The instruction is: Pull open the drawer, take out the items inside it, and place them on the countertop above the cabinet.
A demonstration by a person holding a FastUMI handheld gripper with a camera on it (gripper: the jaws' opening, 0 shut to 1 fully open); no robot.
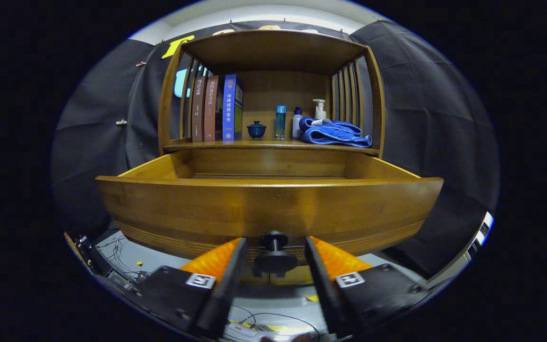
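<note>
I've got the brown wooden cabinet (273, 52) dead ahead, its wide brown wooden drawer (268, 209) pulled well out toward me. Camera sits below the drawer's rim, so I see the far and side walls inside but not the floor; can't tell what's in it.

Surface above the drawer (273, 145) already carries stuff: three upright books (216, 108) leaning against the left slats, a crumpled blue towel (334, 133) on the right, then a small dark-blue lidded teacup (256, 129), a blue tube bottle (280, 121), a white-and-blue bottle (297, 122) and a white pump bottle (319, 109) behind the towel. Free room is mid-front, my guess for drop-off.

Round black drawer knob (274, 254) sits between the fingers of my tool (273, 259). Tool is released: both fingers stand clear of the knob, gaps either side. Reads as pull done; next I'd lift above the rim to look in.
</note>
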